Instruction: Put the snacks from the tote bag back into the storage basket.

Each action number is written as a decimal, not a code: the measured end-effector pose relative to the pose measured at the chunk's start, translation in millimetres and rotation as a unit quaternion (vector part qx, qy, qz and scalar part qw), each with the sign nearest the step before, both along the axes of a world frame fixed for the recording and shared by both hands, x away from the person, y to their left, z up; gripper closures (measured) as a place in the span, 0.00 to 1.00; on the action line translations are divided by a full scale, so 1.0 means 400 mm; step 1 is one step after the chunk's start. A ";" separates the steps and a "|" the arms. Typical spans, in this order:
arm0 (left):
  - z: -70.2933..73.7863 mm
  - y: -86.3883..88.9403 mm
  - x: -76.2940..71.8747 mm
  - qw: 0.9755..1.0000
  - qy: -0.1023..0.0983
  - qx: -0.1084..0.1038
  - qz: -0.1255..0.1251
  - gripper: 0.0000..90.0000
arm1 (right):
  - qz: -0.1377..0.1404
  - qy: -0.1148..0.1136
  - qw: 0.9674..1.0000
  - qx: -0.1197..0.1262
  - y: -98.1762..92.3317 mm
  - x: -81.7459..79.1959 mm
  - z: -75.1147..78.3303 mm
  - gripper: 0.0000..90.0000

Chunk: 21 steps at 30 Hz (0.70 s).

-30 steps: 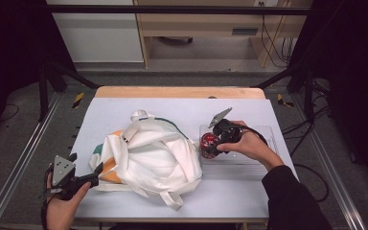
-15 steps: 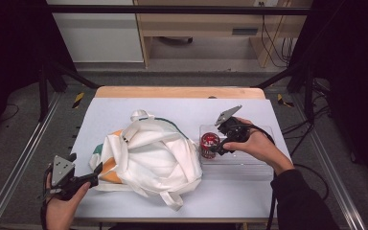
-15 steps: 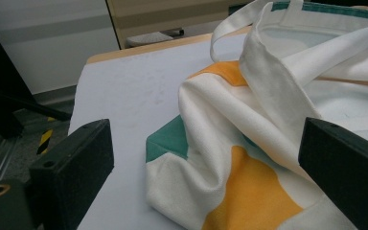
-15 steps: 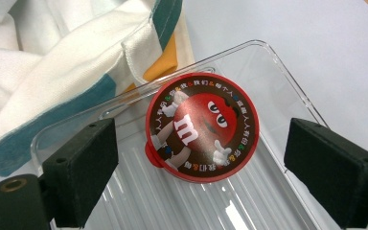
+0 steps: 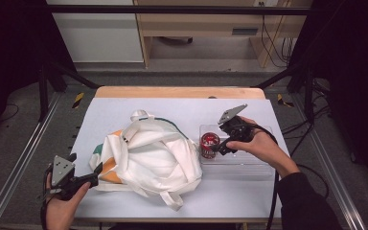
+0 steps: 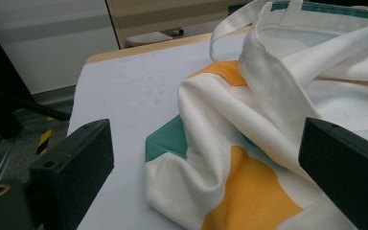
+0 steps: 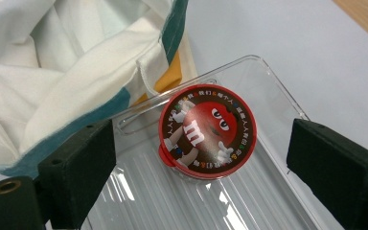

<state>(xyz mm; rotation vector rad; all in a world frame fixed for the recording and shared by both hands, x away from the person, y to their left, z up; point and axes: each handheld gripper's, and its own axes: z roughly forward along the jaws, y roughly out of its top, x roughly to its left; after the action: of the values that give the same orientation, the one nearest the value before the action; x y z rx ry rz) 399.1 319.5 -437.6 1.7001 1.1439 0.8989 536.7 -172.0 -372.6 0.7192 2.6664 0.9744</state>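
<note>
**Candy tub released in tray; tipping risk low, snagging risk present**

My right gripper (image 5: 219, 147) hangs above the round red-lidded candy tub (image 7: 207, 132), which stands upright in the clear ribbed plastic tray (image 7: 249, 201). Its jaws have just been opening, stand wide, and grip nothing. A careless sideways move could clip the lid and topple it. The white canvas tote bag (image 5: 148, 155) overlaps the tray's corner; dragging it may shift the tray. My left gripper (image 5: 84, 181) is open beside the bag.
</note>
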 end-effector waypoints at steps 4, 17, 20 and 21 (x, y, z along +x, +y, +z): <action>0.000 0.000 0.000 1.000 0.001 -0.001 0.000 0.05 | -0.009 -0.006 1.000 0.012 -0.003 -0.012 0.014 0.10; -0.002 0.001 0.000 1.000 0.002 -0.002 0.001 0.05 | -0.054 -0.036 0.992 0.106 -0.017 -0.066 0.101 0.11; -0.001 -0.001 -0.001 1.000 0.001 -0.001 0.001 0.05 | -0.070 -0.048 0.988 0.125 -0.020 -0.085 0.136 0.11; -0.001 -0.001 -0.001 1.000 0.001 0.000 0.000 0.05 | -0.074 -0.053 0.988 0.127 -0.021 -0.090 0.146 0.11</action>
<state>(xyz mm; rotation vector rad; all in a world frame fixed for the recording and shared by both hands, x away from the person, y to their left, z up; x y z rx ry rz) 398.6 319.1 -438.2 1.7022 1.1450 0.8962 500.8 -180.3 -314.3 0.8760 2.3845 1.2863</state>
